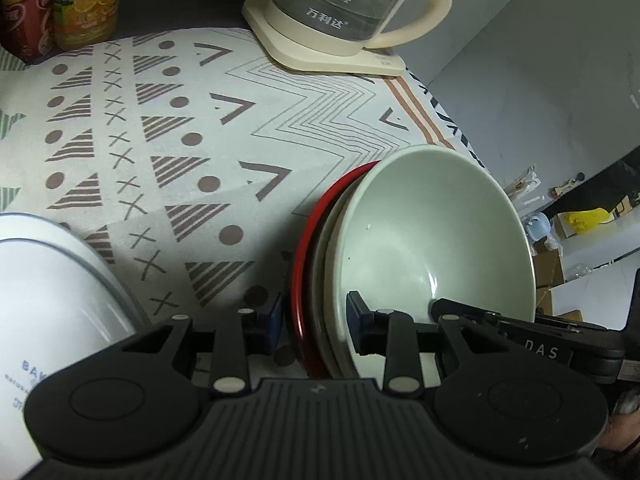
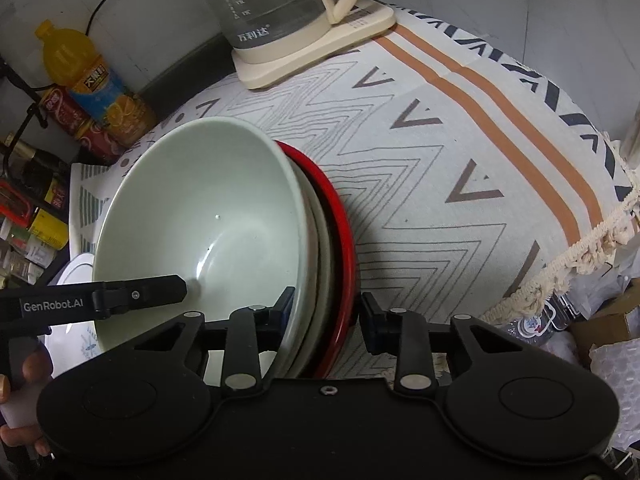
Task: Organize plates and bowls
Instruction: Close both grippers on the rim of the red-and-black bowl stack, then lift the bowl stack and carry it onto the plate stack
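You held the stack, green bowl [image 1: 436,232] over red plate [image 1: 298,280], near the kettle [image 1: 340,4]. Left gripper [image 1: 314,324] and right gripper [image 2: 326,312] both straddled opposite rims, jaws spread, contact unclear. You needed equal squeeze and level hands.

Left tongs [image 1: 314,326] and right tongs [image 2: 326,312], both jaws parted.

I see a pale grey-green bowl [image 1: 436,236] on top, a matching pale plate [image 1: 326,280] under it, and a plate with a glossy red rim [image 1: 298,280] at the bottom. Bench cloth [image 1: 224,128] is white with brown-grey triangles, dots, crosses and chevrons, plus orange stripes [image 2: 520,116] and a cream fringe. Kettle [image 1: 344,4] is clear glass on a cream base. Bottle [image 2: 92,84] is orange with a blue label. Both claws are black with dark blue pads [image 1: 274,320].
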